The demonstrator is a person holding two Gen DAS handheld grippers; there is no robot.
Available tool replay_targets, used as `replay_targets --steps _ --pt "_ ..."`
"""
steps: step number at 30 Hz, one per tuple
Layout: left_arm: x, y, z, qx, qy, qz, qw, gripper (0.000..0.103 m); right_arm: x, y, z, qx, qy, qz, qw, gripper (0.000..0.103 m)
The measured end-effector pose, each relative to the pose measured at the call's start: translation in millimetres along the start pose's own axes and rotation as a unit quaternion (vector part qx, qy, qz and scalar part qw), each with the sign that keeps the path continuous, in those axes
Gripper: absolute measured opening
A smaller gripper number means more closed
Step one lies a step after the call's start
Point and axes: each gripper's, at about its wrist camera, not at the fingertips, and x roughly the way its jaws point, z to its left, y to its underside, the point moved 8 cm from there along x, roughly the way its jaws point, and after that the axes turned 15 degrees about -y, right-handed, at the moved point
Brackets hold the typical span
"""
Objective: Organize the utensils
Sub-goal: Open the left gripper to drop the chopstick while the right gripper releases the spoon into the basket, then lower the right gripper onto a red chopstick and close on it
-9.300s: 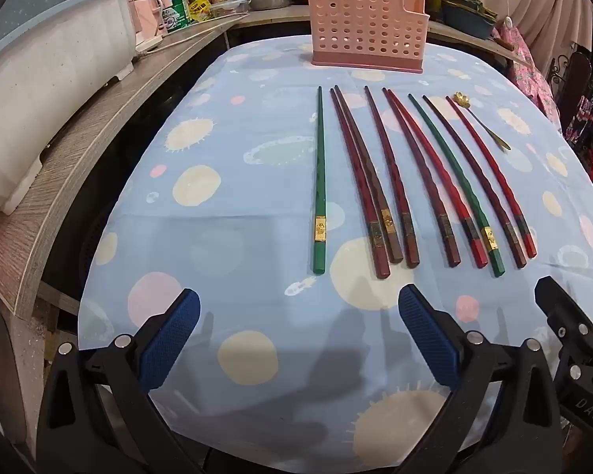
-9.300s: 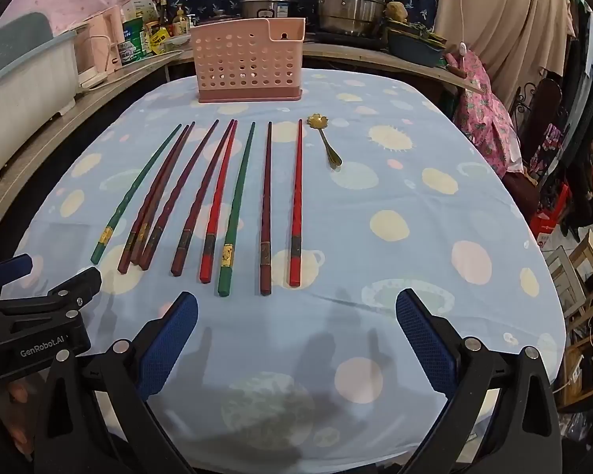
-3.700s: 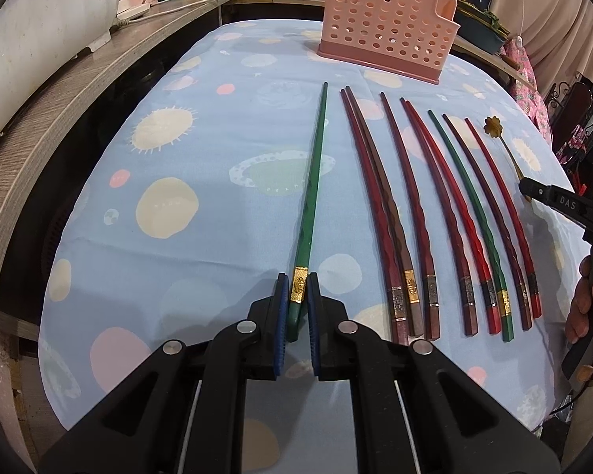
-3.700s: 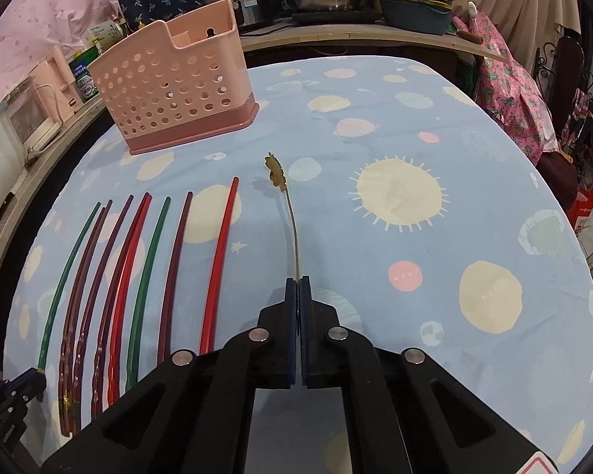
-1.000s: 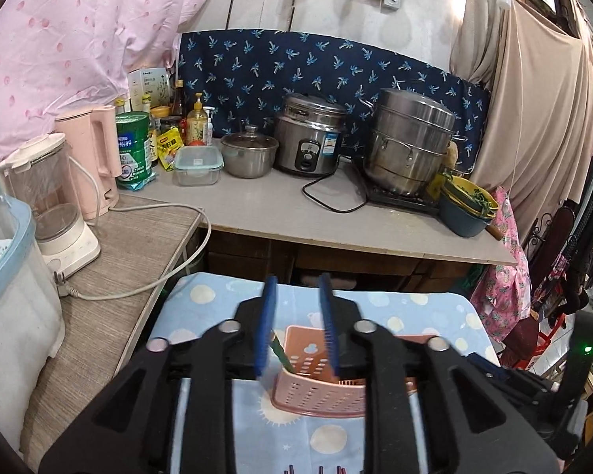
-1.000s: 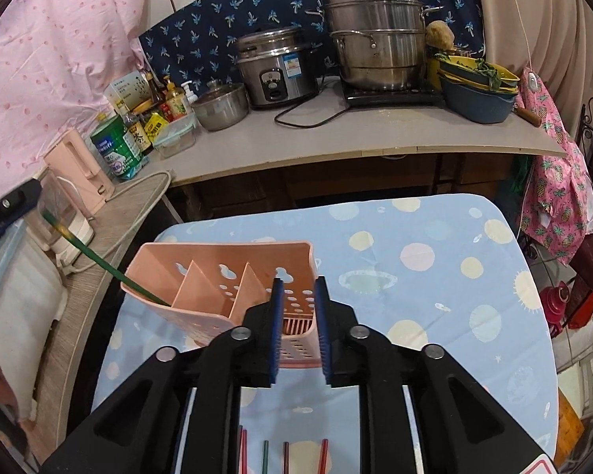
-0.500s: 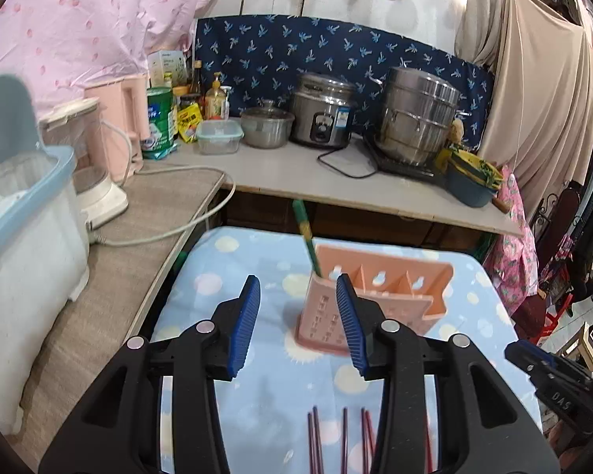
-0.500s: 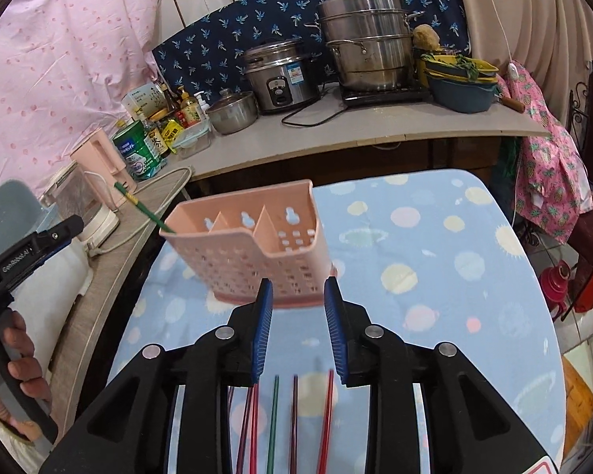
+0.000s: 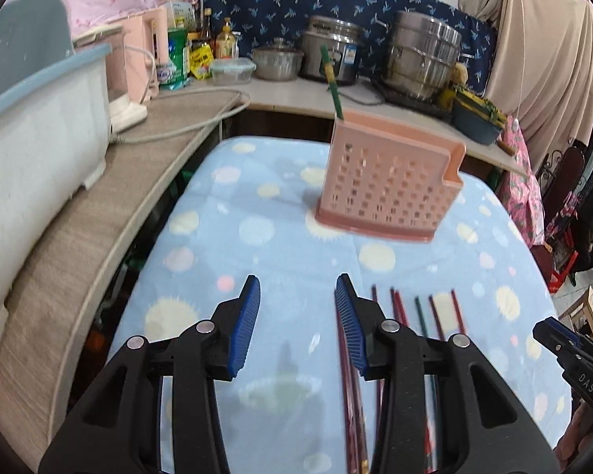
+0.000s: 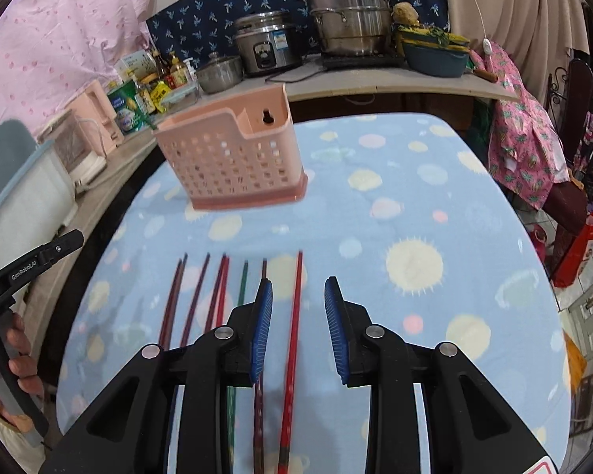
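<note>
One green chopstick (image 9: 330,79) already stands in the left end of the pink holder (image 9: 387,193) at the far side of the counter (image 9: 280,252). The left gripper (image 9: 296,320) hovers with fingers partly apart, empty. Seven chopsticks (image 10: 241,288) remain lying near. The right gripper (image 10: 298,328), jaws just widened, is empty above the rightmost red chopstick (image 10: 294,324).
</note>
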Motion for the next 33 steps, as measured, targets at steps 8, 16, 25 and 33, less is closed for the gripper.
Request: replay_targets --steps 8,16,25,33 --pt "2.2 53.3 -0.7 0.017 -0.009 0.027 0.9994 0.038 5.5 53.5 -1.6 -0.008 0.018 0.033 0.999 0.027" --pt "2.0 86.0 -5.5 0.030 -0.002 0.048 0.9984 0.038 15.5 86.2 -0.4 -0.002 0.013 0.057 0.998 0.027" --pt "3.8 111.1 -3.9 0.038 -0.001 0.070 0.9968 0.038 25.7 104.5 5.3 -0.007 0.015 0.072 0.997 0.023" --pt "1.7 122.7 -6.3 0.044 0.004 0.077 0.9960 0.038 26.7 111.0 5.6 -0.011 0.020 0.076 0.997 0.013"
